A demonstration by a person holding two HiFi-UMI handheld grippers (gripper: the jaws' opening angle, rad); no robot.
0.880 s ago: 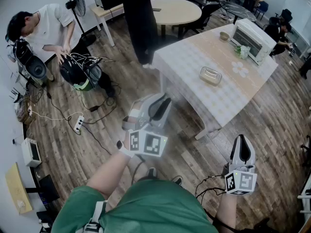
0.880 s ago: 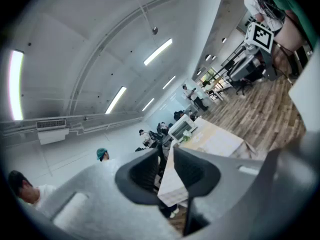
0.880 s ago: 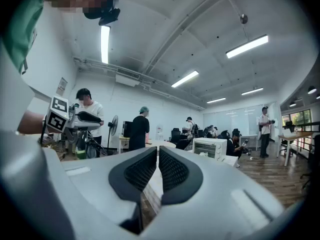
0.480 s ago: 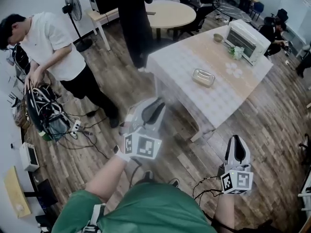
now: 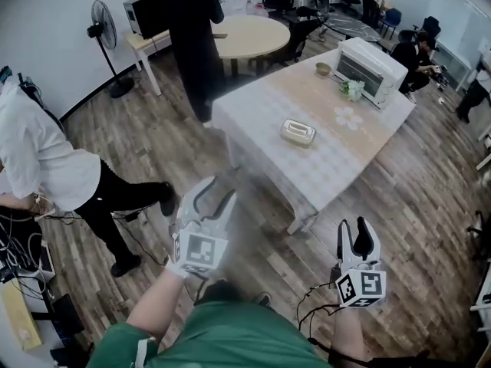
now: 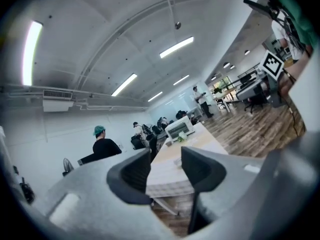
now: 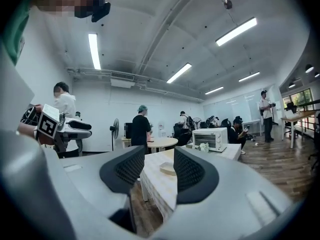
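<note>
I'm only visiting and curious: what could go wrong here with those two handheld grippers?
A black cable loops on the wooden floor below the open, empty right gripper; a step could snag it. The open, empty left gripper points toward the white checked-cloth table, where a person in black clothes stands at the far side; a careless swing might hit either.

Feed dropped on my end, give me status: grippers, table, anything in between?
Left gripper open, empty. Right gripper open, empty. Both short of the table, small dish on it. Person in black at its far corner.
</note>
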